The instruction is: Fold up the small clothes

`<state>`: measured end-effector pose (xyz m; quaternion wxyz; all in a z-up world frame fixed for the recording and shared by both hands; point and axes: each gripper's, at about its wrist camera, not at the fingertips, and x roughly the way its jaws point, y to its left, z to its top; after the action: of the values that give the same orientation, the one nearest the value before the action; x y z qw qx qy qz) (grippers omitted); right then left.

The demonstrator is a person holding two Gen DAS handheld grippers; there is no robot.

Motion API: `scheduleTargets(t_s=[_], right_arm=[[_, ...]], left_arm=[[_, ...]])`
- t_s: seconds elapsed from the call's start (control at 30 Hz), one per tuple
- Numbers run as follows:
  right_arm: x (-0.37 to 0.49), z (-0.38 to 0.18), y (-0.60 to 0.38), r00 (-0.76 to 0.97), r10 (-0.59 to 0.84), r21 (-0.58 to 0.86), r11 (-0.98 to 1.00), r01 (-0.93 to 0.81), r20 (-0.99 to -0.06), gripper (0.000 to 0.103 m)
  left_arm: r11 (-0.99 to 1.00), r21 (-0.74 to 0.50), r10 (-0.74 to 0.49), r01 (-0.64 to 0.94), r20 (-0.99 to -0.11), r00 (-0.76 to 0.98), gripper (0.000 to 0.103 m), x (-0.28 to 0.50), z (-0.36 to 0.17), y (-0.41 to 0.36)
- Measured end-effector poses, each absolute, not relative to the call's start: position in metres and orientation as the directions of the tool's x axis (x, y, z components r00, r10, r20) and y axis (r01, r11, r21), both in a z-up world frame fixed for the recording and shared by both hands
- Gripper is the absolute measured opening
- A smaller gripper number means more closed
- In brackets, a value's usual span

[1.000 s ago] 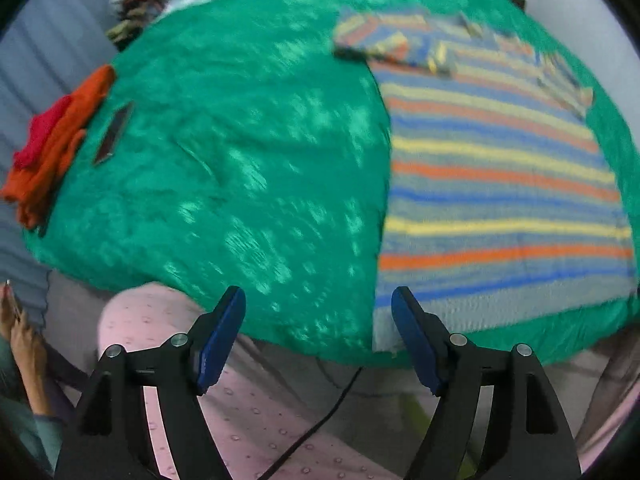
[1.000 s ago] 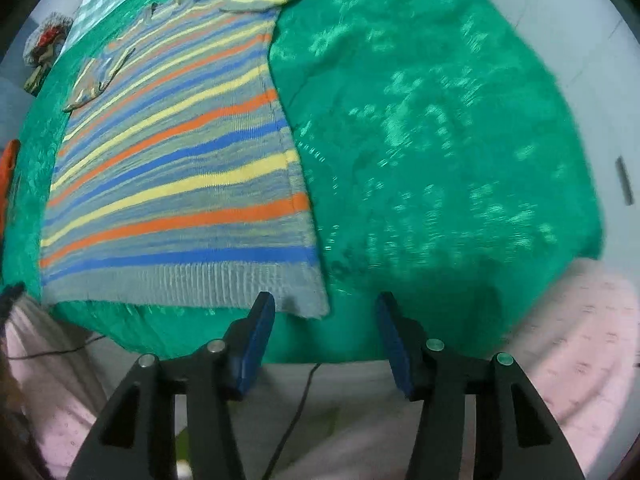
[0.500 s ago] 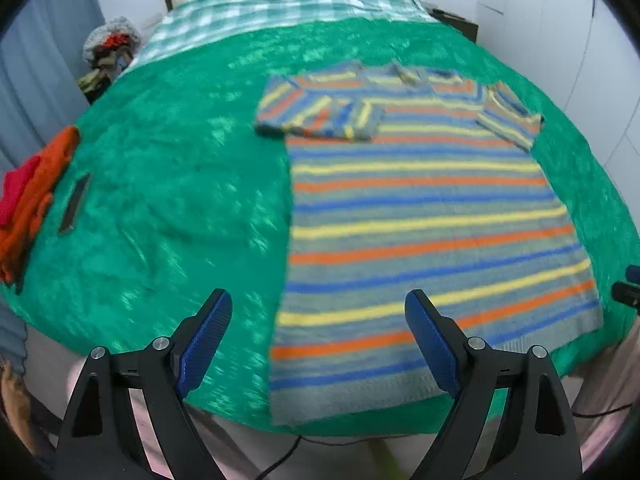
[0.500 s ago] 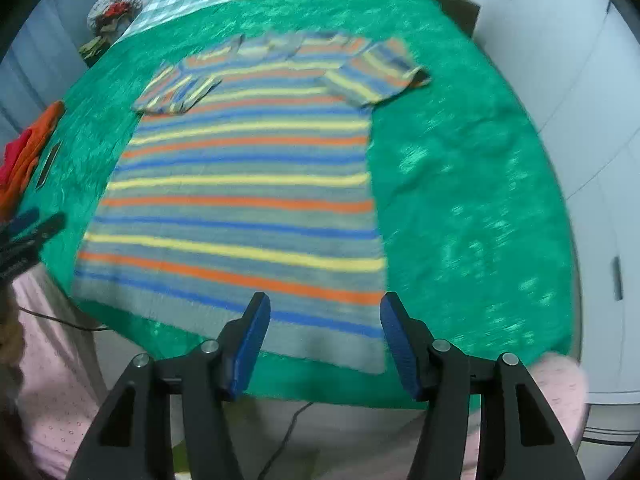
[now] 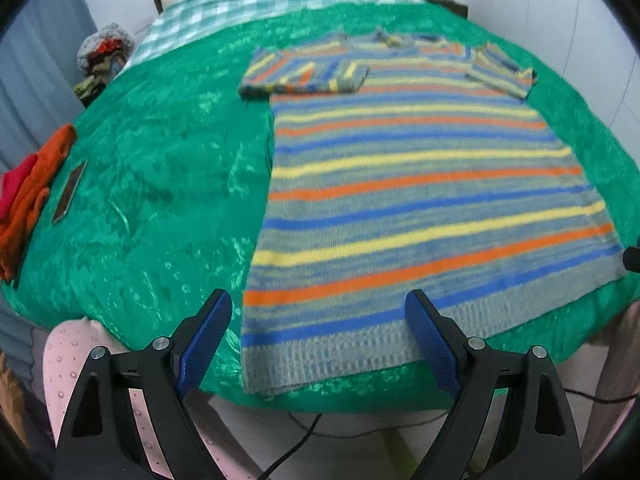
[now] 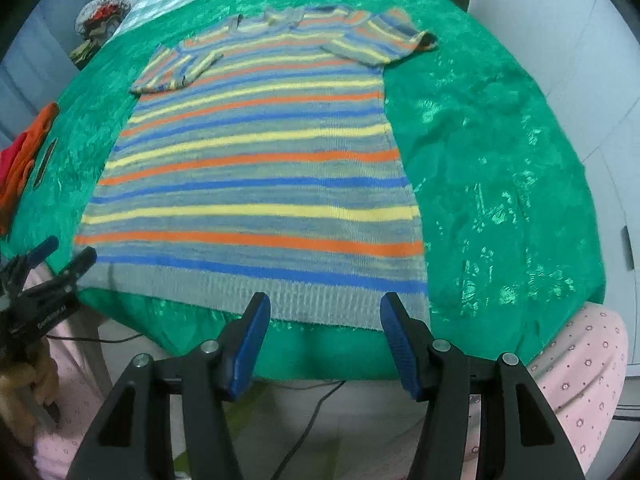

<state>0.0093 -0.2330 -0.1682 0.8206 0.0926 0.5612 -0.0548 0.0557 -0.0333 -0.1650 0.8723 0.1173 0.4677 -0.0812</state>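
The striped sweater [image 5: 420, 200] lies flat by the bed's near edge; left gripper [image 5: 320, 344] and right gripper [image 6: 324, 340] hover spread, ready to pinch its hem.

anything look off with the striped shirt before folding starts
Mostly flat, but the striped shirt's left sleeve is already doubled over onto the chest, and its ribbed hem hangs at the edge of the green blanket. Nothing spilled or damaged.
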Motion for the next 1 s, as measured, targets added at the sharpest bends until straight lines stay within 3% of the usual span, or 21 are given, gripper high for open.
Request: scheduleTargets(t_s=[0.13, 0.23, 0.63, 1.0], right_arm=[[0.005, -0.150, -0.222, 0.435, -0.037, 0.066, 0.974, 0.218, -0.900, 0.058], [0.001, -0.138, -0.210, 0.495, -0.074, 0.059, 0.967, 0.247, -0.866, 0.068], [-0.003, -0.099, -0.143, 0.632, -0.174, -0.061, 0.979, 0.197, -0.755, 0.071], [0.011, -0.104, -0.115, 0.625, -0.178, -0.114, 0.983, 0.141, -0.760, 0.072]], left_arm=[[0.955, 0.116, -0.067, 0.273, -0.811, 0.581, 0.091, 0.051, -0.158, -0.032], [0.948, 0.121, -0.085, 0.295, -0.795, 0.601, 0.092, 0.049, -0.154, -0.032], [0.950, 0.081, -0.140, 0.301, -0.749, 0.647, 0.096, 0.053, -0.140, -0.015], [0.967, -0.003, -0.165, 0.254, -0.766, 0.622, 0.096, 0.065, -0.141, 0.006]])
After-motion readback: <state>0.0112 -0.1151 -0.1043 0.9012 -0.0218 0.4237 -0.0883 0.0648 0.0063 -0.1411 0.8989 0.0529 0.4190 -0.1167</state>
